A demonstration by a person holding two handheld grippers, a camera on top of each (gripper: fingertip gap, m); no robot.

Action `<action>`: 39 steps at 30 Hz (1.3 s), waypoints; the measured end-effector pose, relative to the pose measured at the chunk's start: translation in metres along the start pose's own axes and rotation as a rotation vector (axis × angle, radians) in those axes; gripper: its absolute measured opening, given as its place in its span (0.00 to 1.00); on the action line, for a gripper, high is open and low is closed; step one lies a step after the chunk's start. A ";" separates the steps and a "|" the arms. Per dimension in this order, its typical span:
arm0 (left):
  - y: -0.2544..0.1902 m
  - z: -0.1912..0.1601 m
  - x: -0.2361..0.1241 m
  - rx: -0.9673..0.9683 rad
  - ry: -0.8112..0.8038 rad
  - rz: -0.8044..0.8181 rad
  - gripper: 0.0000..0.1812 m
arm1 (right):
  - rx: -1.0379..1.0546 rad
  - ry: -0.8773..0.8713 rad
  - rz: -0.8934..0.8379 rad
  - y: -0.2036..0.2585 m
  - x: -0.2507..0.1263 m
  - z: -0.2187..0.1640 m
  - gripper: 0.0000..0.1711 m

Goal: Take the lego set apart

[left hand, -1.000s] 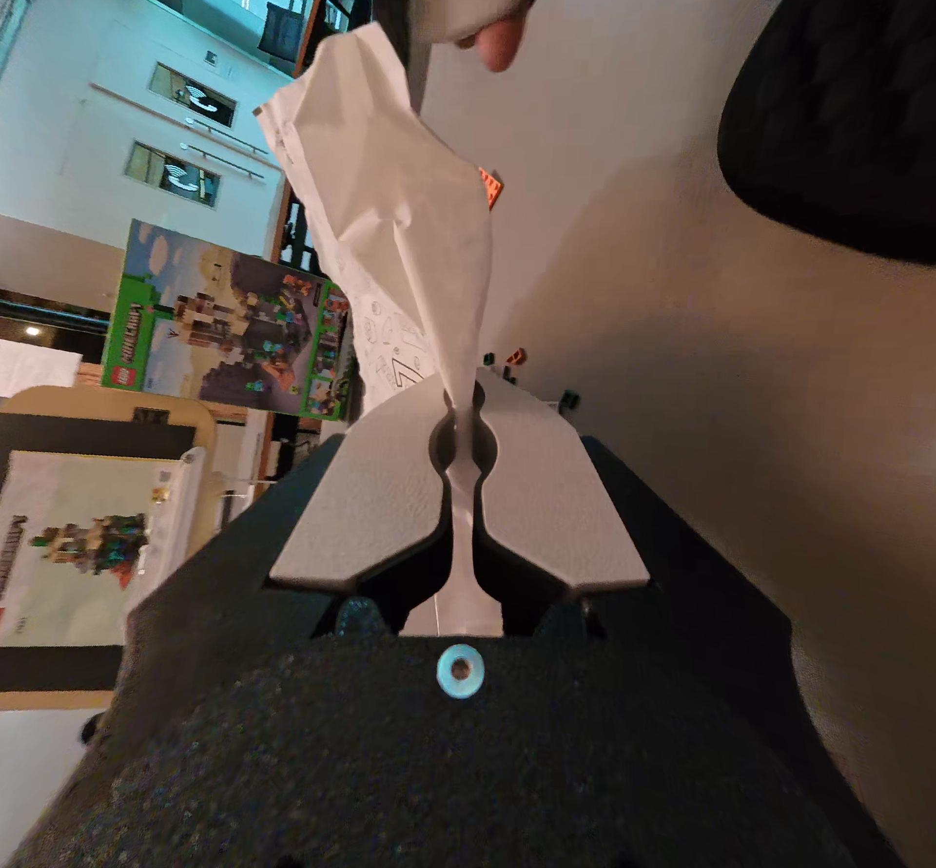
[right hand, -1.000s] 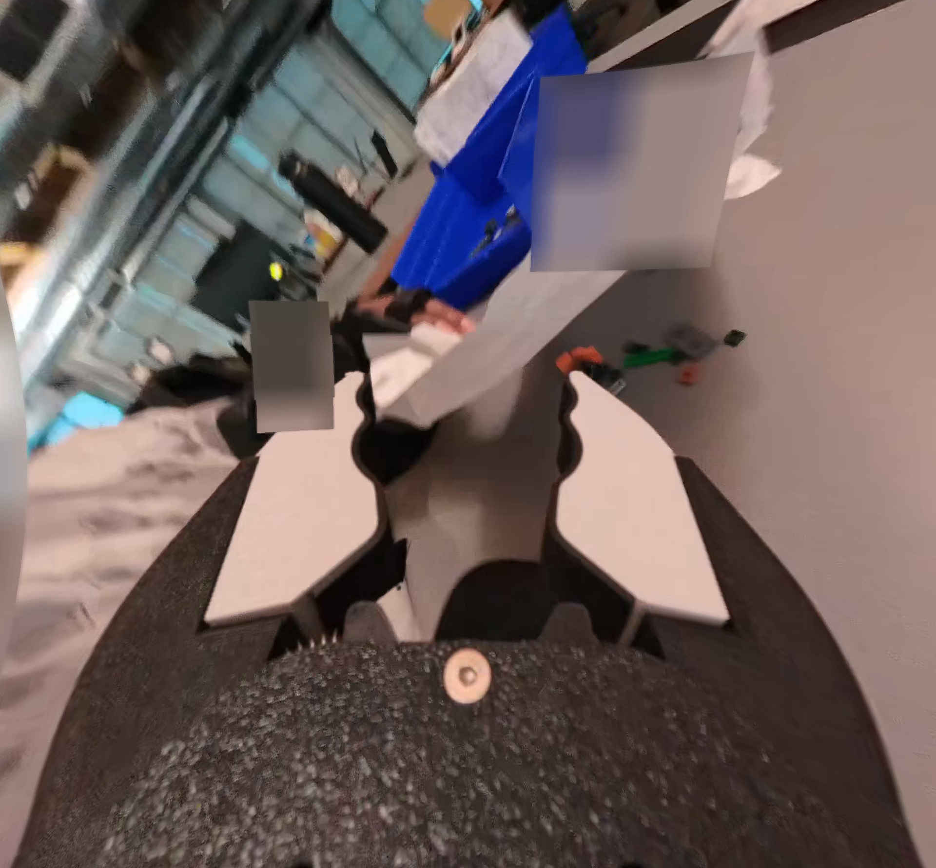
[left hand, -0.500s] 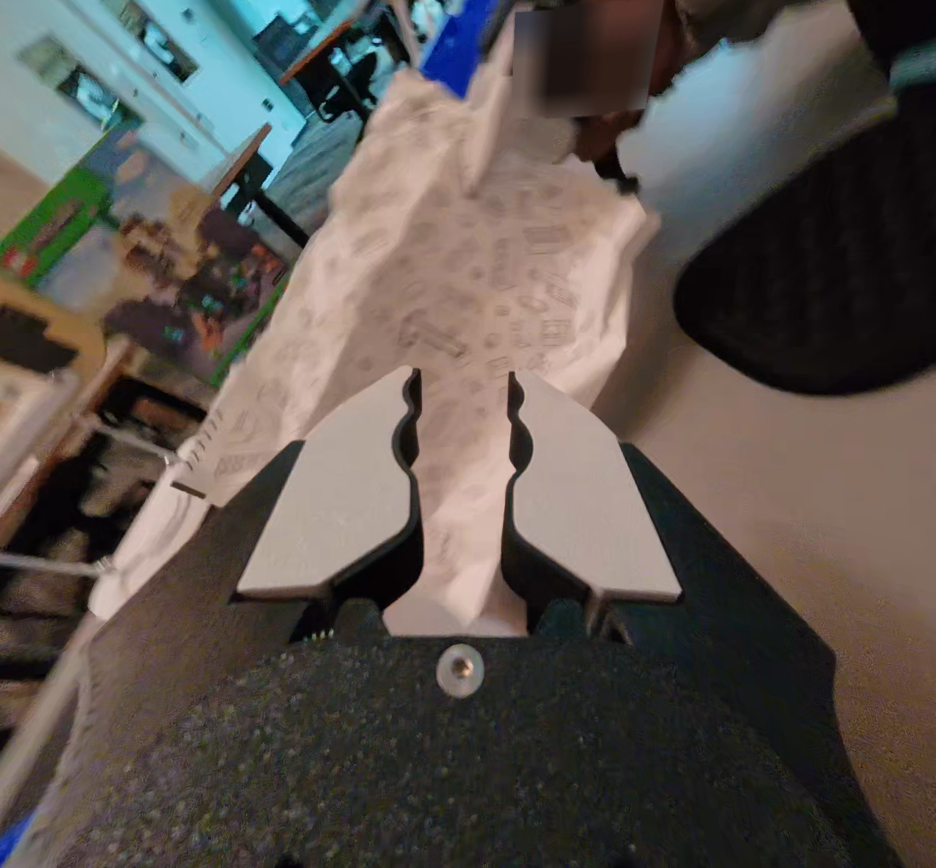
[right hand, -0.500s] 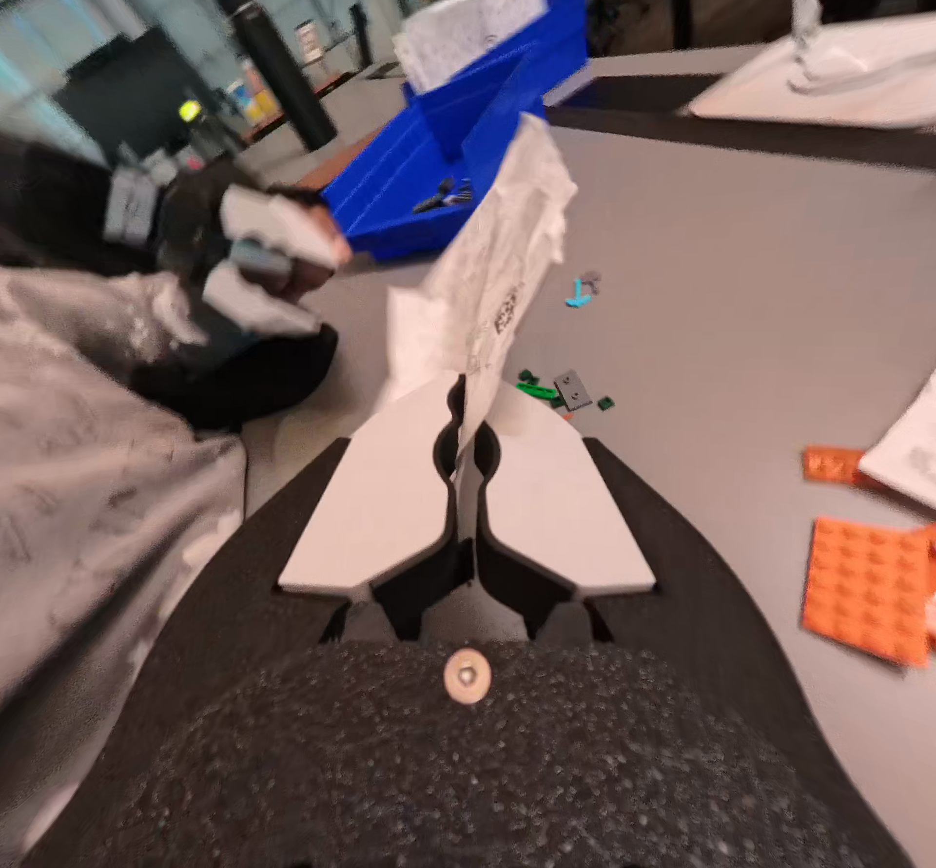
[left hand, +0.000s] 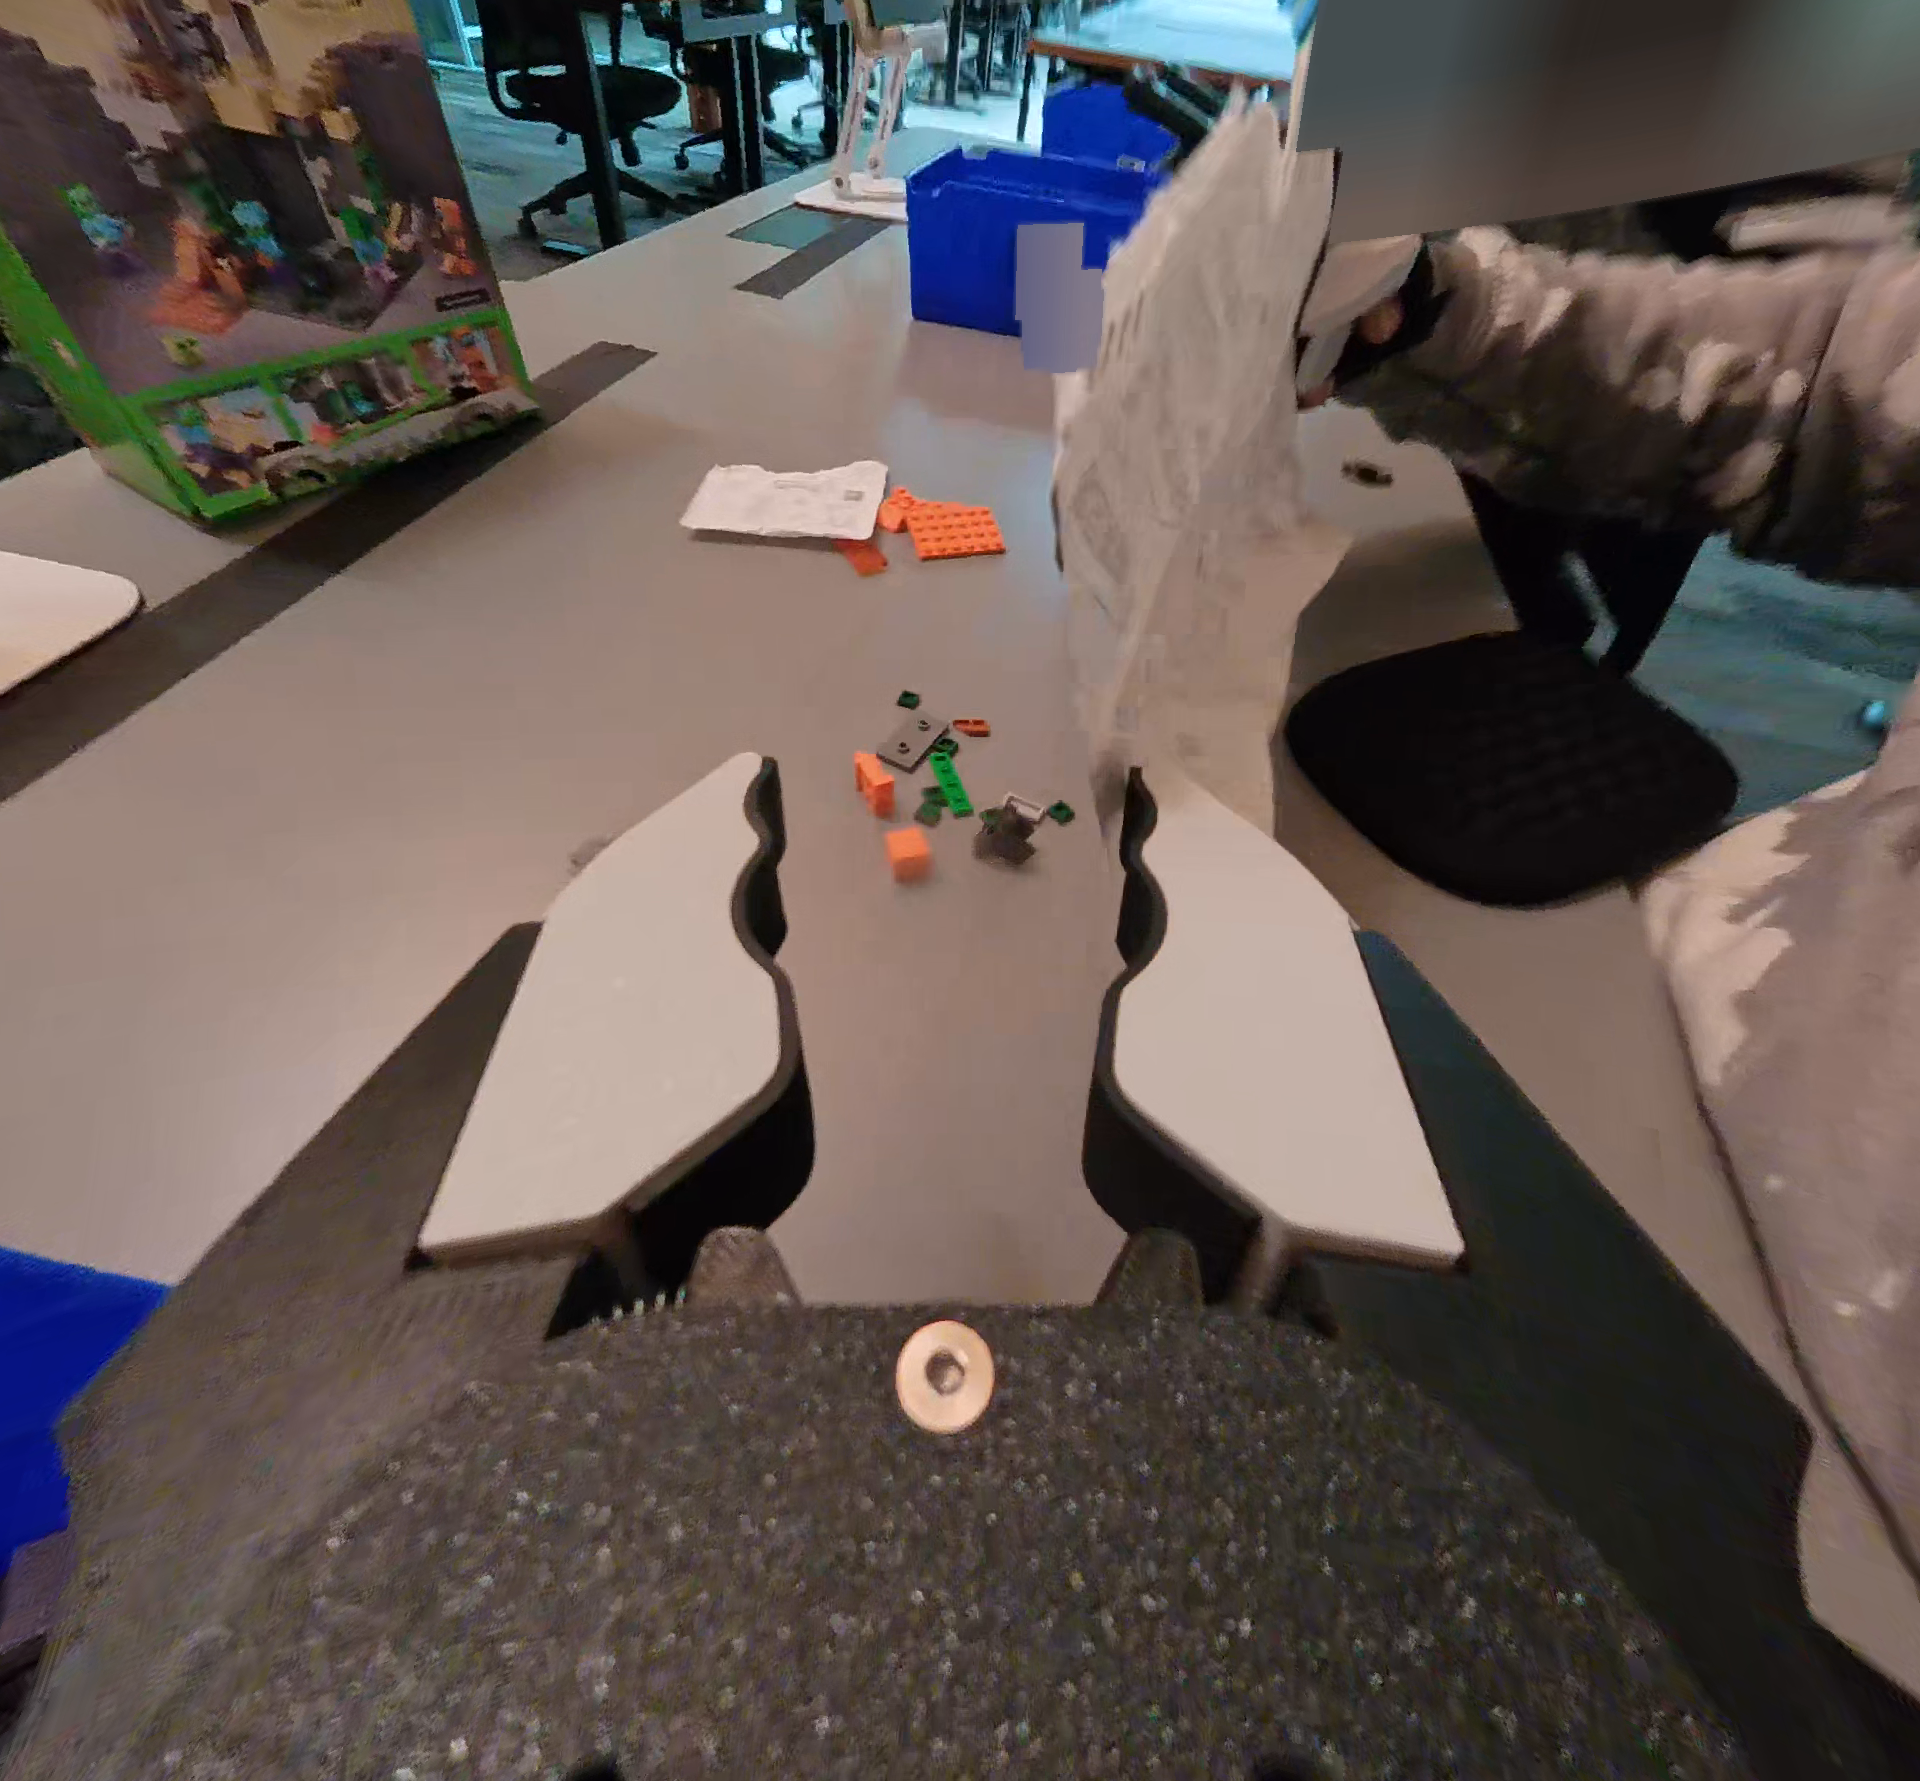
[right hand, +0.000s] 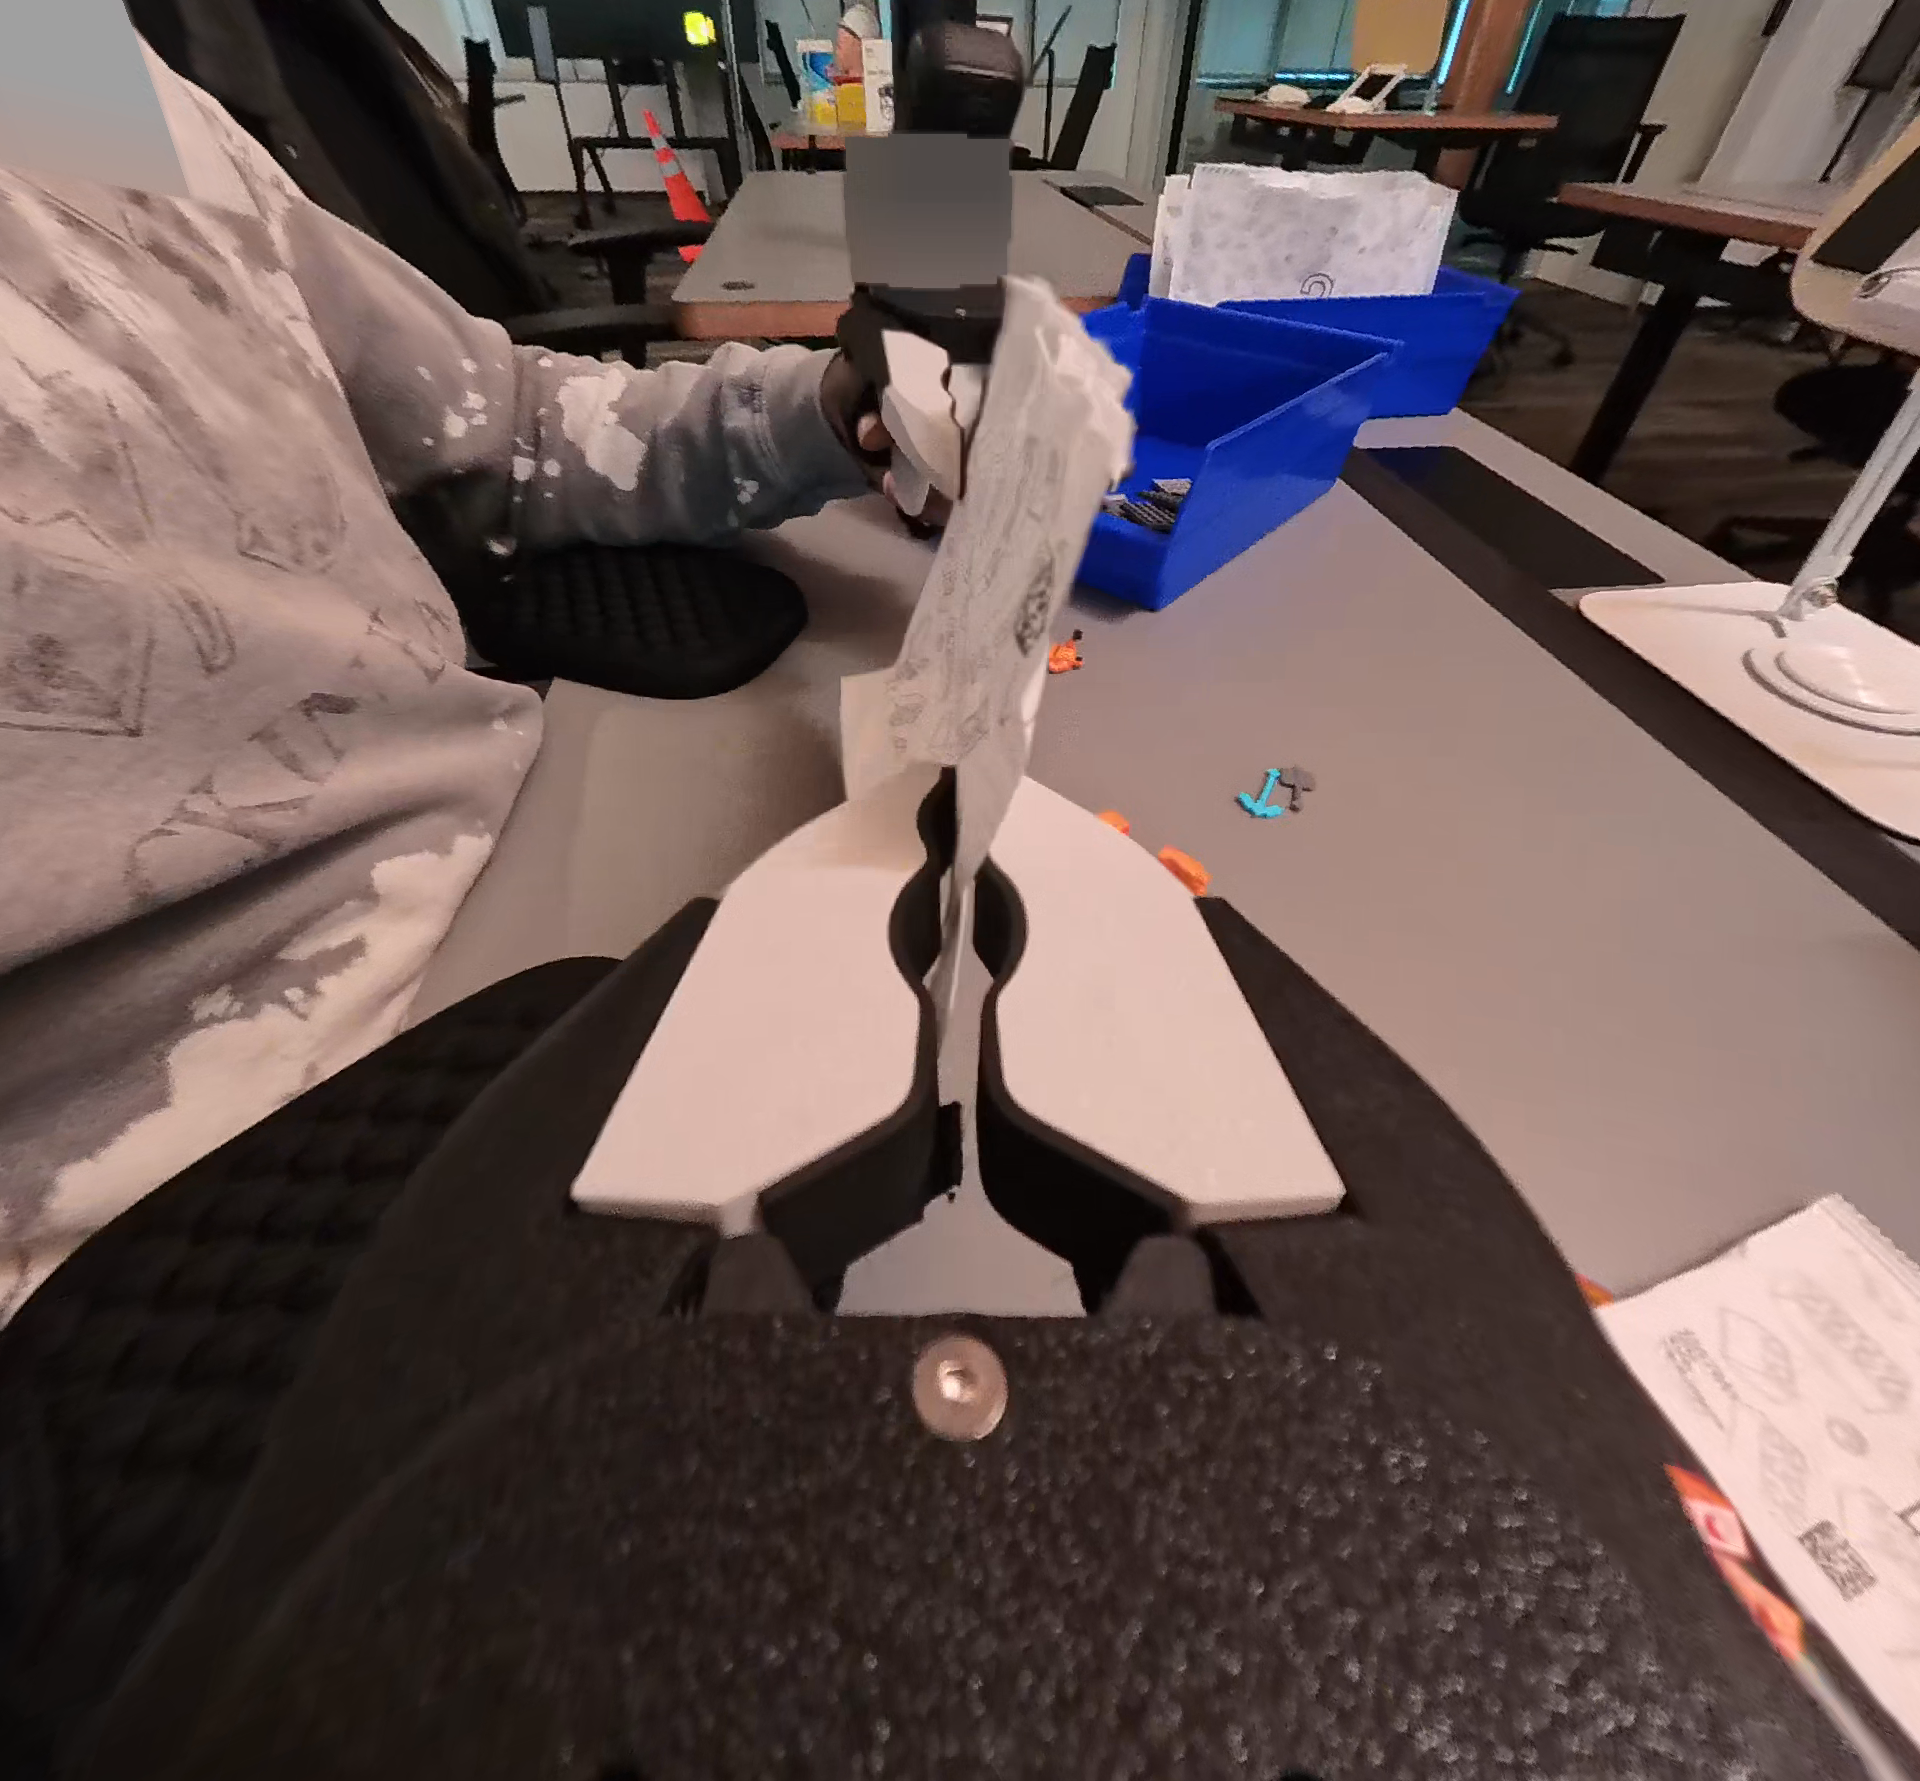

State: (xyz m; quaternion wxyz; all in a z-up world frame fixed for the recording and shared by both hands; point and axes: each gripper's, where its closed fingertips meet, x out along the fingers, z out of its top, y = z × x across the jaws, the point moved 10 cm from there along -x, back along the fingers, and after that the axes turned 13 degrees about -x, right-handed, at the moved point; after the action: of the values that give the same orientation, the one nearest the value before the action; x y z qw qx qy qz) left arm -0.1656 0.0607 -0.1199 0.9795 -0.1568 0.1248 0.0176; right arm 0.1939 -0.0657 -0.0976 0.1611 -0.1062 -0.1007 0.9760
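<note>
My left gripper point(left hand: 948, 781) is open and empty, low over the grey table point(left hand: 436, 796). Just ahead of it lie several small loose lego pieces point(left hand: 940, 775), green, dark grey and orange, with an orange cube point(left hand: 909, 853) nearest. An orange plate point(left hand: 951, 531) lies farther off beside a torn paper scrap point(left hand: 790, 500). My right gripper point(right hand: 961, 796) is shut on a crumpled white printed paper bag point(right hand: 997, 588) and holds it upright above the table. The bag also shows at the right of the left wrist view point(left hand: 1174, 484). The left gripper shows farther off in the right wrist view point(right hand: 920, 412), beside the bag.
A lego box point(left hand: 239, 204) stands at far left. Blue bins point(right hand: 1247, 443) sit at the far side of the table. A cyan pickaxe piece point(right hand: 1273, 789) and orange bits point(right hand: 1065, 656) lie on the table. A black chair seat point(left hand: 1507, 775), a lamp base point(right hand: 1818, 671) and printed paper point(right hand: 1787, 1399) border it. The gap from one gripper's tips to the other's is roughly 20 cm.
My left gripper let go of the paper bag, opened wide and swung level over the loose pieces. My right gripper closed on the bag and now holds it alone.
</note>
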 end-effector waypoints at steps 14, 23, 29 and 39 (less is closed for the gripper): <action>-0.035 -0.003 0.008 0.229 0.067 -0.030 0.00 | 0.015 0.003 -0.031 0.007 0.005 -0.007 0.00; -0.034 -0.009 0.002 0.246 0.080 -0.039 0.00 | 0.029 0.102 -0.026 0.012 0.009 -0.007 0.04; -0.034 -0.008 -0.004 0.277 0.102 -0.040 0.00 | 0.036 0.099 -0.006 0.008 0.000 0.014 0.13; -0.033 -0.014 -0.003 0.283 0.126 -0.058 0.00 | -0.094 0.285 0.124 -0.012 0.011 0.081 0.18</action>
State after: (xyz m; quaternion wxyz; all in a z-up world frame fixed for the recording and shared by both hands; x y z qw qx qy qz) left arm -0.1698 0.0251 -0.1219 0.9822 -0.0215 0.1828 -0.0382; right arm 0.1677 -0.0639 -0.0198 0.1082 -0.2569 -0.1155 0.9534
